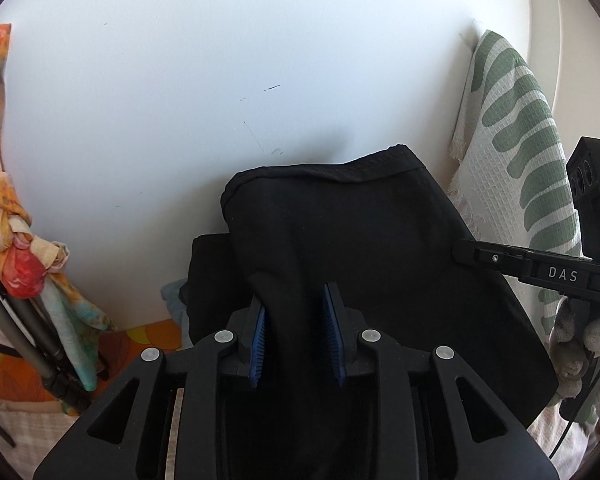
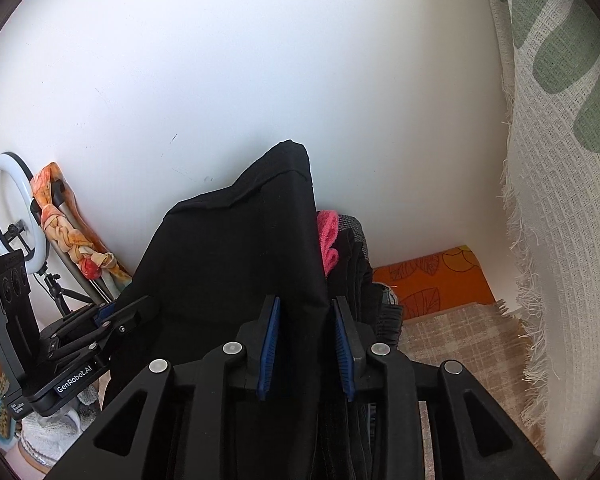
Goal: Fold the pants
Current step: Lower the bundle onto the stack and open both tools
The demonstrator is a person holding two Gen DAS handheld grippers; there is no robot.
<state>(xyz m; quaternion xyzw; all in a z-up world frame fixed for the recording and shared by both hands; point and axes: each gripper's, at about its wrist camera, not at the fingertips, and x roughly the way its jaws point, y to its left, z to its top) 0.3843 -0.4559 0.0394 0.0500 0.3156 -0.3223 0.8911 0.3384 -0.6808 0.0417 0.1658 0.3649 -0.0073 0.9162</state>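
The black pants (image 1: 360, 248) hang lifted in front of a white wall, held by both grippers. My left gripper (image 1: 298, 308) is shut on a fold of the pants between its blue pads (image 1: 260, 340). My right gripper (image 2: 305, 312) is shut on another part of the pants (image 2: 236, 264), cloth bunched between its blue pads (image 2: 270, 344). The right gripper also shows in the left wrist view (image 1: 540, 270) at the pants' right edge. The left gripper also shows in the right wrist view (image 2: 100, 320) at the pants' left edge. The lower part of the pants is hidden behind the gripper bodies.
A white and green patterned curtain (image 2: 560, 160) hangs at the right. A ring light on a tripod (image 2: 12, 208) and an orange knotted cloth (image 1: 16, 240) stand at the left. A stack of folded clothes with a pink piece (image 2: 328, 240) lies on an orange patterned cover (image 2: 432, 280).
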